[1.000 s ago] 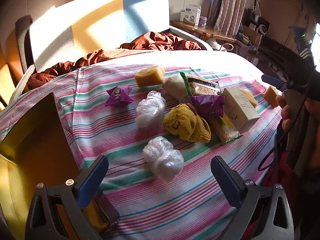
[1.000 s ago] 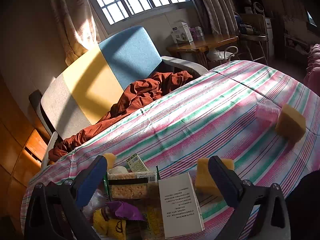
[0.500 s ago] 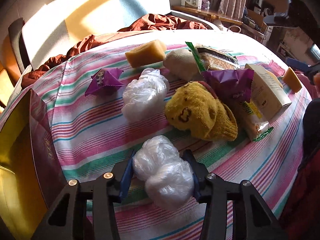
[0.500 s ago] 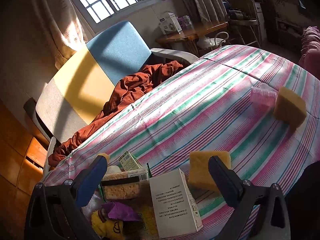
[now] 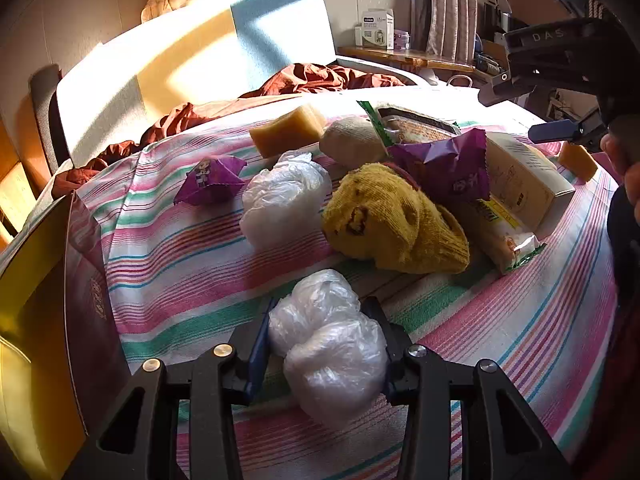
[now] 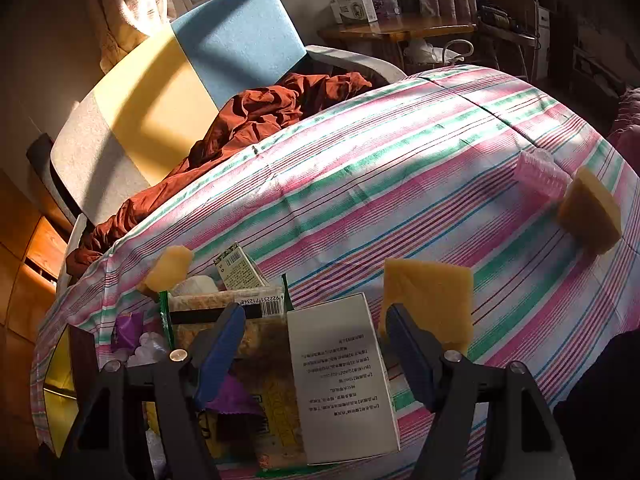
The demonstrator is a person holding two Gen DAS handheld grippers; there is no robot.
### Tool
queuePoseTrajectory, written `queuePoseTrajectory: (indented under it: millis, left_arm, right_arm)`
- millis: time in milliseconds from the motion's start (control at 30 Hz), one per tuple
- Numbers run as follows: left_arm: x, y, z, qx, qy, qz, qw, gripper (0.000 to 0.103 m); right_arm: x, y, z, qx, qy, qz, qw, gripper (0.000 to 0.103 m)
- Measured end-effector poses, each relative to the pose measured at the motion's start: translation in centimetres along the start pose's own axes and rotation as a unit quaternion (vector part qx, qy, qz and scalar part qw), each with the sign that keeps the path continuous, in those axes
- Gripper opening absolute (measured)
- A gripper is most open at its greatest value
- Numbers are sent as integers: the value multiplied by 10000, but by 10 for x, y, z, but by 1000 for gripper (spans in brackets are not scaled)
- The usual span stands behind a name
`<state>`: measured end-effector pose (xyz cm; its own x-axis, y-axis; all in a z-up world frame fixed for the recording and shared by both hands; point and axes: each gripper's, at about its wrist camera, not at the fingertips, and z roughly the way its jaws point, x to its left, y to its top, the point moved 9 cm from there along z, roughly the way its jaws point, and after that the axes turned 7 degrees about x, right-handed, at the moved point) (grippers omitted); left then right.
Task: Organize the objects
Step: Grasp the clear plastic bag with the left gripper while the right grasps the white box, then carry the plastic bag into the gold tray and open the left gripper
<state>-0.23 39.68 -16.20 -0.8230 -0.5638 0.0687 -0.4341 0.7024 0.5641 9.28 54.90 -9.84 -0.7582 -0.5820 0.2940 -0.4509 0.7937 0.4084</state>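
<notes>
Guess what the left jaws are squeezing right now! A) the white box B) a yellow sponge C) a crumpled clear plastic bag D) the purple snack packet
C: in the left wrist view, the left gripper has its jaws pressed against both sides of the crumpled clear plastic bag on the striped cloth.

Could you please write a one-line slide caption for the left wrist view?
Left gripper shut on a crumpled clear plastic bag on the striped tablecloth.
</notes>
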Motion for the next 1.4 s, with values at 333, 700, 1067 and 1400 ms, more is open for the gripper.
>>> queuePoseTrajectory:
  millis: [333,700,1067,1400]
  left_arm:
    - [3,0,1,-84,-60,-28,9999,44]
    - [2,0,1,-113,-66,-37,9999,44]
    - [2,0,-1,-128,-44,-24,9999,43]
    - [5,3,-45,-330,-288,-145,9989,35]
  right_arm:
    - [-4,-10,14,389,-220,20,9990,74]
    - [-11,-35,47,1237,-880,-293,9880,63]
    - [-15,-42,59,1428,-1181,-542,9812,53]
    - [-16,-42,60,1403,-1274,-666,9796,52]
